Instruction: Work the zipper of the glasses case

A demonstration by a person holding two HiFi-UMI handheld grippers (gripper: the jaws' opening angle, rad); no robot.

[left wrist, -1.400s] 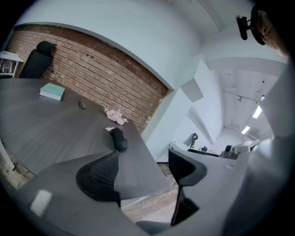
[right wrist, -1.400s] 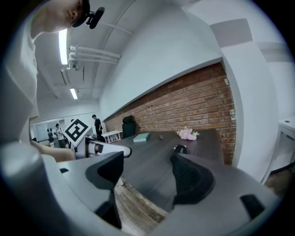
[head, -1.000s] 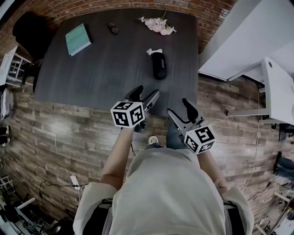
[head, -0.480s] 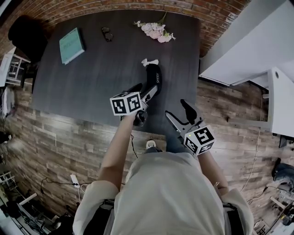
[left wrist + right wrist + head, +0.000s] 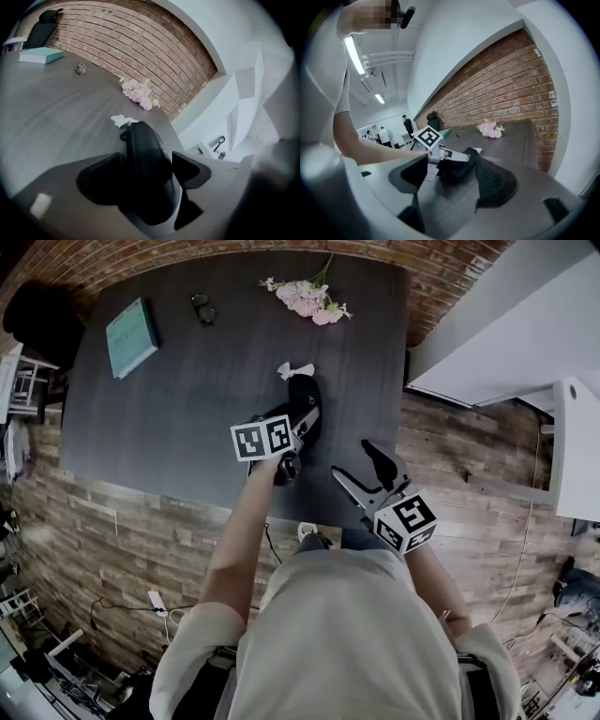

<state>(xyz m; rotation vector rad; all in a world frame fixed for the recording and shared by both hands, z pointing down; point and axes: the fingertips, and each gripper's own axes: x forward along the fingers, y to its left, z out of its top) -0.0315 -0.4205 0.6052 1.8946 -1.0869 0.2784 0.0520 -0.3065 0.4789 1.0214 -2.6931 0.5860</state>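
Set the left gripper [image 5: 149,165] astride the near end of the black glasses case [image 5: 143,140] on the dark table [image 5: 187,409], jaws parted, not yet pressing. Called for a firm, level squeeze next, by the look of it, to pin the case. Poised the right gripper [image 5: 361,463] wide open and empty by the table's near edge, free for the zipper pull.

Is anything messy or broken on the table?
Nothing looks broken or spilled. Two small oddities: a crumpled white scrap lies at the far end of the black glasses case, and a bunch of pink flowers lies flat on the table near its far edge, with no vase.
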